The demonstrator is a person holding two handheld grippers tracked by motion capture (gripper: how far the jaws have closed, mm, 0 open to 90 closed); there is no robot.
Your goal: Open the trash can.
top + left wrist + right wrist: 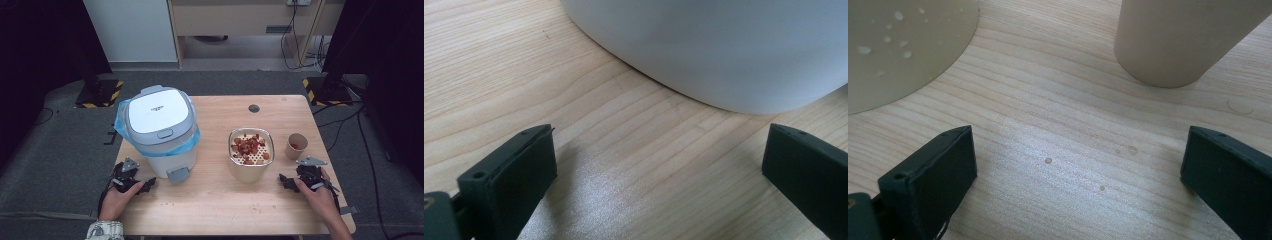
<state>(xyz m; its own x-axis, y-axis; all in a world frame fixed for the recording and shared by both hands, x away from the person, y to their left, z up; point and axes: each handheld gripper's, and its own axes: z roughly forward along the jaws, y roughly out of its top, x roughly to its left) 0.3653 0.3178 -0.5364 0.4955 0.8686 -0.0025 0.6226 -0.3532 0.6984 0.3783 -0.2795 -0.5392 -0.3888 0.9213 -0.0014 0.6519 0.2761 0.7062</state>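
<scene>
- High view: left tool [131,181] rests on the table [210,210], near-left, beside the lidded white bin [159,131]; right tool [300,181] near-right, before the paper cup [296,145] and the strainer bowl [251,154] of red pieces.
- Left gripper view: left tool released, jaws wide, nothing between; bin just beyond.
- Right gripper view: right tool released, jaws empty; bowl far-left, cup far-right.

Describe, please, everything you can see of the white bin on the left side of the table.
The white bin stands upright on the wooden table, left of centre. It looks like plastic, with rounded corners, a closed grey-rimmed white lid carrying a small latch at the front, and a grey foot pedal at its base. A blue bag liner spills out under the lid. In the left gripper view its curved lower wall meets the tabletop. Neither gripper touches it.
</scene>
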